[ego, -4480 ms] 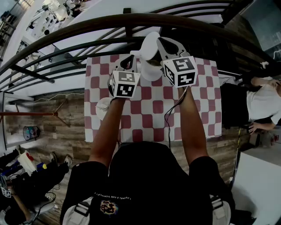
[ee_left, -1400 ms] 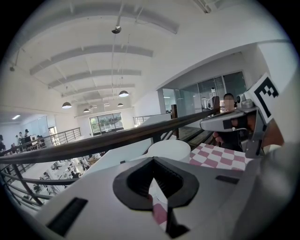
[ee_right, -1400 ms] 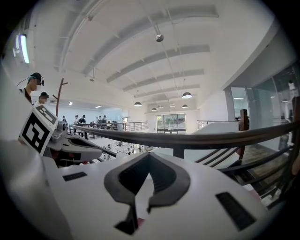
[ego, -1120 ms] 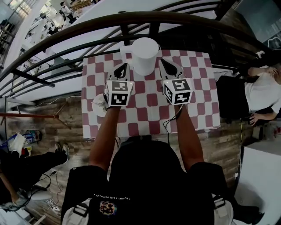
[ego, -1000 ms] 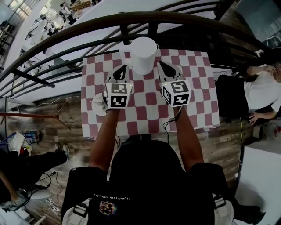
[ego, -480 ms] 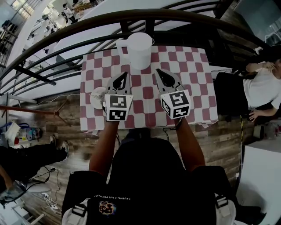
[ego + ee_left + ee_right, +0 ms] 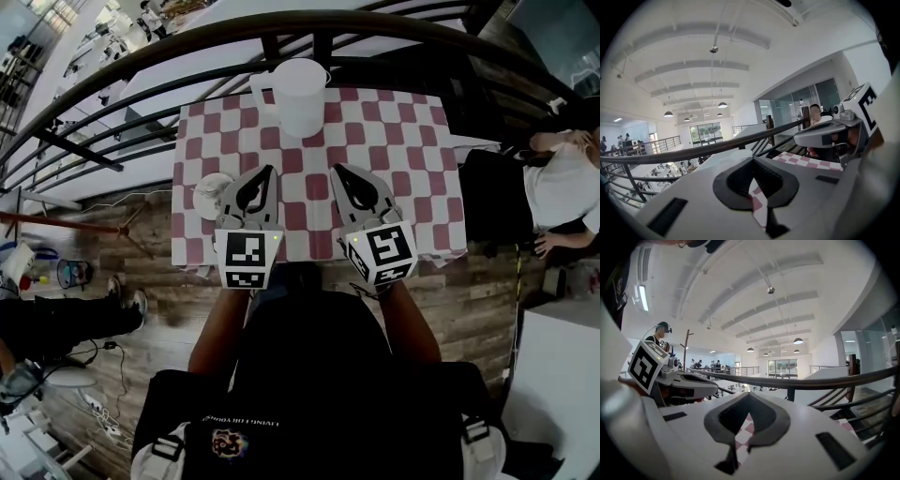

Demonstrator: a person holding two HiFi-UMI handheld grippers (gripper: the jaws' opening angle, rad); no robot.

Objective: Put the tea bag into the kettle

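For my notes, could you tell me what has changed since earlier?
The left gripper and right gripper have drawn back from the kettle toward the person, jaws shut, empty. The kettle stays at the far edge of the table, the white dish at its left.

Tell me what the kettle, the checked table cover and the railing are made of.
Kettle: plain white, matte, no shine; probably plastic, perhaps ceramic.
Checked table cover: flat red-and-white printed sheet; cloth or vinyl, cannot tell.
Railing: dark, smooth rounded bar with a soft sheen; painted metal or varnished wood.

Kettle [image 7: 300,98] on table [image 7: 412,178], far edge
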